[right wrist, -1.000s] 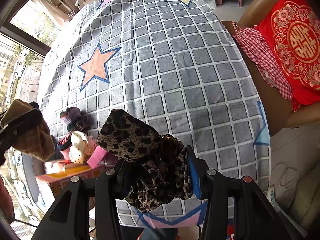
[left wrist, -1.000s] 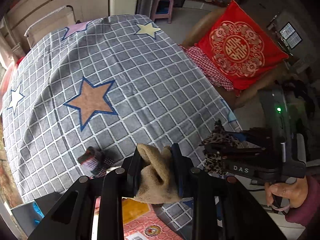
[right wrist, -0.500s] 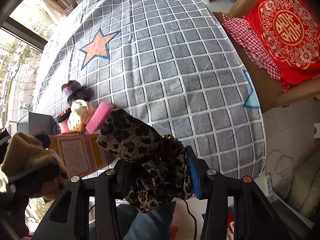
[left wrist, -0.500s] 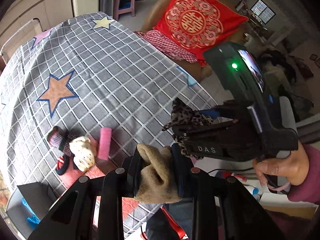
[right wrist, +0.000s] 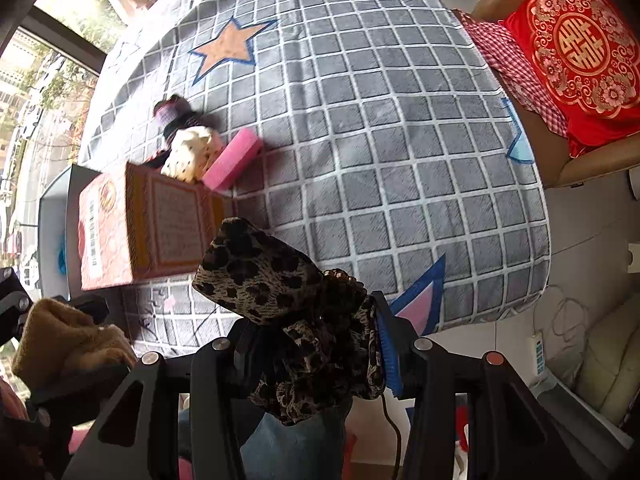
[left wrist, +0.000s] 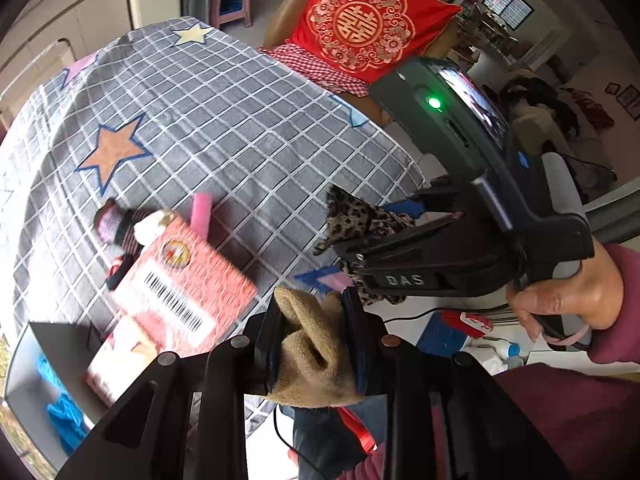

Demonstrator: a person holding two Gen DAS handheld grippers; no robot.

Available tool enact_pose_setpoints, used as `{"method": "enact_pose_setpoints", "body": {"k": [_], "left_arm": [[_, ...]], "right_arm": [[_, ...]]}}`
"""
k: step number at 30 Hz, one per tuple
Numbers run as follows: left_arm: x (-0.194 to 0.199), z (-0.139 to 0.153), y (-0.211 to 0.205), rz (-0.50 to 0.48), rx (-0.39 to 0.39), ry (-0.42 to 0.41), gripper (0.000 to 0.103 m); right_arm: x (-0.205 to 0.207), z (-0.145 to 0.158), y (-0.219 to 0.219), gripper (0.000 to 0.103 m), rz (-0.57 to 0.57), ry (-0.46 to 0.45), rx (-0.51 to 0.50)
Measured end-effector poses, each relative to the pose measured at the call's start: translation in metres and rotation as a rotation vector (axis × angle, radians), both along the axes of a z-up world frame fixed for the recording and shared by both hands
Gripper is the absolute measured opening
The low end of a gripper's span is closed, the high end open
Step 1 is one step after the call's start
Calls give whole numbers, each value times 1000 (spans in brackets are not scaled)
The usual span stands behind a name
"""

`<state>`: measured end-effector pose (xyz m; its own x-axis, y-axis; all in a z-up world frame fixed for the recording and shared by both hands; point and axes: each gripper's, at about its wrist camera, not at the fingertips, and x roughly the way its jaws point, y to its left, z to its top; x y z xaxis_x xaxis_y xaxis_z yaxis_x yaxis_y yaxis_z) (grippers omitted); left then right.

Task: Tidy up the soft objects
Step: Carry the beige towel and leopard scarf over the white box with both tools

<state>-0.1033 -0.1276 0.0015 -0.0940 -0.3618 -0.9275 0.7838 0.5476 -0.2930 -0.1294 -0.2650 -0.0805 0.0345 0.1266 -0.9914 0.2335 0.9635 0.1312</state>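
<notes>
Dark striped item [left wrist: 116, 220] half hidden behind red box [left wrist: 176, 300], left gripper [left wrist: 312, 344] clenching tan sock [left wrist: 316, 360], right gripper [right wrist: 316, 352] grasping leopard-print cloth [right wrist: 280, 292], grid-patterned star bedspread [right wrist: 380, 120], red cushion [left wrist: 368, 28] beyond box.

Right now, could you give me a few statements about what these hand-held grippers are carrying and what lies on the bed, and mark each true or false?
1. The left hand-held gripper is shut on a tan knitted sock. True.
2. The right hand-held gripper holds nothing. False: it is shut on a leopard-print fabric scrunchie.
3. A pink rectangular foam block lies on the grey checked star-patterned bedspread. True.
4. The red patterned cardboard box sits on the red embroidered cushion. False: the box is at the bedspread's near edge; the cushion is on a chair beside the bed.
5. A cream dotted soft item lies beside the foam block. True.
</notes>
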Motion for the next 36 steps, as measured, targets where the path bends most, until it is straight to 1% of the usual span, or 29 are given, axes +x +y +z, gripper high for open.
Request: {"method": "enact_pose_setpoints", "body": {"k": [6, 10, 16, 23, 26, 29, 32, 36], "left_arm": [[-6, 4, 30, 46, 2, -5, 31], [-9, 6, 49, 85, 1, -22, 31], [-1, 8, 83, 210, -3, -11, 31], [7, 6, 121, 344, 6, -19, 31], [12, 6, 139, 412, 6, -22, 31], [18, 5, 156, 467, 18, -42, 31], [20, 4, 176, 520, 27, -55, 31], [22, 0, 205, 607, 37, -52, 31]], "right_arm": [[-14, 0, 24, 48, 47, 16, 16], [-21, 1, 43, 48, 92, 22, 33], [-28, 4, 75, 48, 184, 22, 55], [-28, 9, 107, 48, 277, 17, 72], [-25, 12, 118, 48, 319, 18, 74], [-20, 17, 134, 48, 369, 11, 77], [-13, 23, 152, 48, 430, -5, 79], [-5, 36, 180, 48, 521, -34, 85]]}}
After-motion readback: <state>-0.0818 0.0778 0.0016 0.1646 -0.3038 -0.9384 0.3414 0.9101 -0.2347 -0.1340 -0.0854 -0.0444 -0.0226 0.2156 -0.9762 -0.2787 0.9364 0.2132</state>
